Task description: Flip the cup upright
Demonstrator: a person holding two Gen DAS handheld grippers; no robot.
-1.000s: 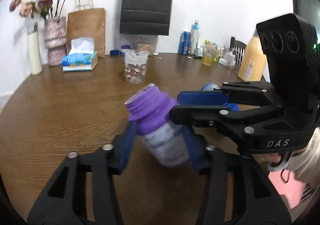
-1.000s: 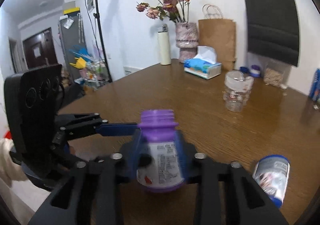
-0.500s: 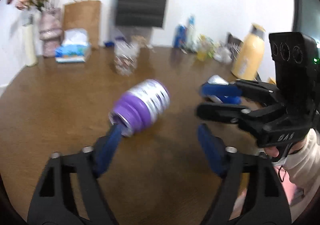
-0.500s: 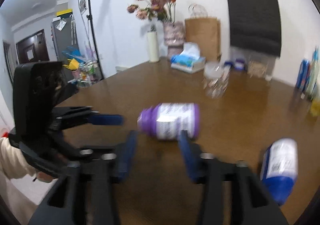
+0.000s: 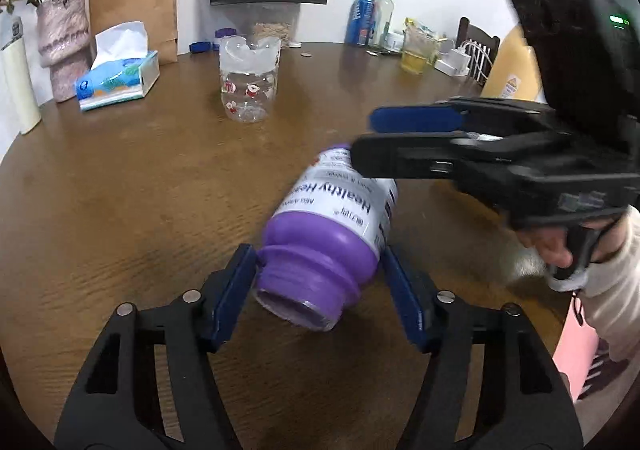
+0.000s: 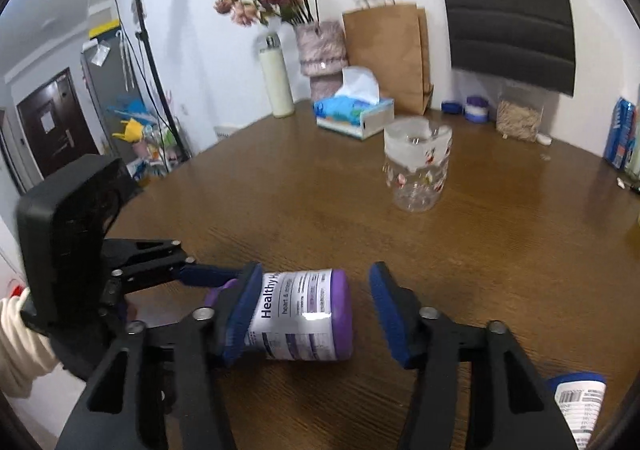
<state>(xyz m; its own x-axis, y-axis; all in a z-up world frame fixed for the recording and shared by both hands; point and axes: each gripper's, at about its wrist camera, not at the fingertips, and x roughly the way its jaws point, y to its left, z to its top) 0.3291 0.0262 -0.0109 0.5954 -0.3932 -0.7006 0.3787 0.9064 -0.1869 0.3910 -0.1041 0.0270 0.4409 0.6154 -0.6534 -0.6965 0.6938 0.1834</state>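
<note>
The cup is a purple bottle [image 5: 336, 217] with a white label. It lies on its side on the brown table [image 5: 120, 189], open mouth toward the left wrist camera. My left gripper [image 5: 320, 290] is open, its blue pads close on either side of the neck and shoulder. In the right wrist view the bottle [image 6: 304, 314] lies crosswise between the pads of my right gripper [image 6: 314, 314]. That gripper is open: its left pad overlaps the label and its right pad stands apart from the base. The right gripper's fingers [image 5: 416, 119] reach over the bottle's far end.
A clear patterned jar [image 5: 248, 85] stands mid-table. A blue-capped bottle [image 6: 580, 406] lies at the near right. A tissue box [image 5: 118, 83], a vase [image 5: 64, 41], paper bags [image 5: 134, 5], drinks [image 5: 374, 19] and a yellow bottle [image 5: 514, 69] line the far edge.
A second ago both grippers held the bottle upright. They opened and it fell onto its side. Both grippers have since moved back in around it.
</note>
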